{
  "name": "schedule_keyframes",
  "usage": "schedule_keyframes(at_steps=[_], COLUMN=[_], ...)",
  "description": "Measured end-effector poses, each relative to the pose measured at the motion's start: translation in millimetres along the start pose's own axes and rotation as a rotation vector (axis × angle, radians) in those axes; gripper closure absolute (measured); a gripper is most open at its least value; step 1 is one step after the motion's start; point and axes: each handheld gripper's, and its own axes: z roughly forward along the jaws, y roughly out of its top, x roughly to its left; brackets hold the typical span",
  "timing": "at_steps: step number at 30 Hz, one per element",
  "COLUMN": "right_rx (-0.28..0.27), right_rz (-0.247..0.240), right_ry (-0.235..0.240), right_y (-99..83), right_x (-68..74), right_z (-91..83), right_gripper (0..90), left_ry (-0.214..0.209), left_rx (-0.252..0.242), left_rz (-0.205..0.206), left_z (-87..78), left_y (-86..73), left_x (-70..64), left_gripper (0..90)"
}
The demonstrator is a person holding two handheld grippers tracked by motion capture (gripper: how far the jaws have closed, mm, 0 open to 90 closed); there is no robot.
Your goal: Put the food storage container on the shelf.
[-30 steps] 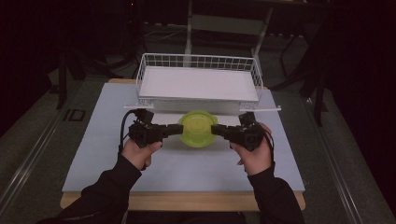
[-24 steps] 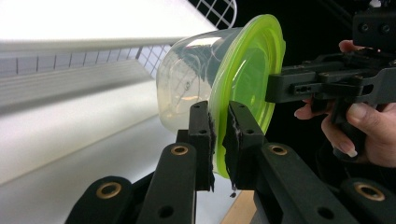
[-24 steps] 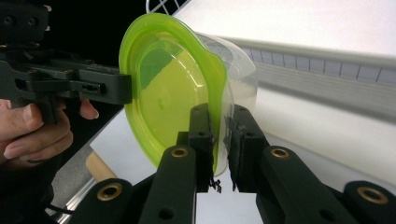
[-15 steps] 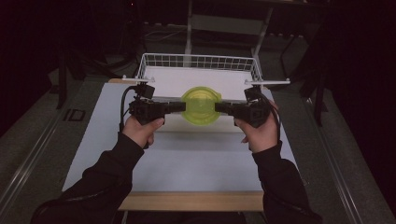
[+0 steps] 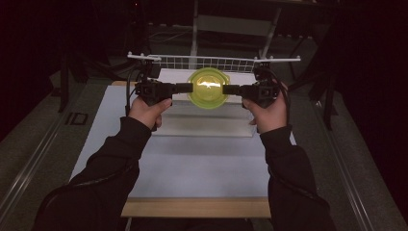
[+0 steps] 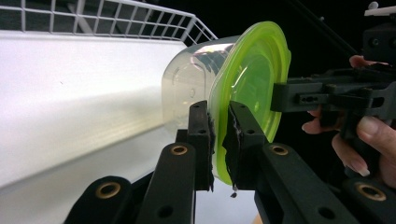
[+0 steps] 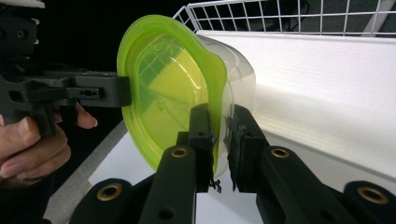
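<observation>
Tub (image 5: 208,89) with green lid (image 5: 208,85), held level in the air over the wire basket (image 5: 211,62). Left gripper (image 5: 191,88) and right gripper (image 5: 224,89) each pinch the lid's rim from opposite sides; the basket floor lies directly below.

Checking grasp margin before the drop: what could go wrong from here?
1. Both the left gripper and right gripper pinch only the green lid rim; the clear container under it could detach or slip.
2. It is held in the air over the wire basket; uneven release from either side might tip it.
3. Lowering could catch the hands on the basket rim.
</observation>
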Motion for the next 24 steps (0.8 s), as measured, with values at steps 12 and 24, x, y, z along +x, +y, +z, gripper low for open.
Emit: schedule_keyframes(at_steps=[12, 24], right_rx=[0.049, 0.080], right_rz=[0.073, 0.155], right_ry=[-0.011, 0.012], right_y=[16.4, 15.9], right_x=[-21.2, -43.6], right_z=[21.0, 43.0], right_gripper=[80.9, 80.9], left_ry=[0.013, 0.054], left_rx=[0.034, 0.069], left_rz=[-0.088, -0.131], left_z=[23.1, 36.0], left_y=[9.7, 13.4], left_x=[26.1, 40.8], left_gripper=[81.1, 81.0])
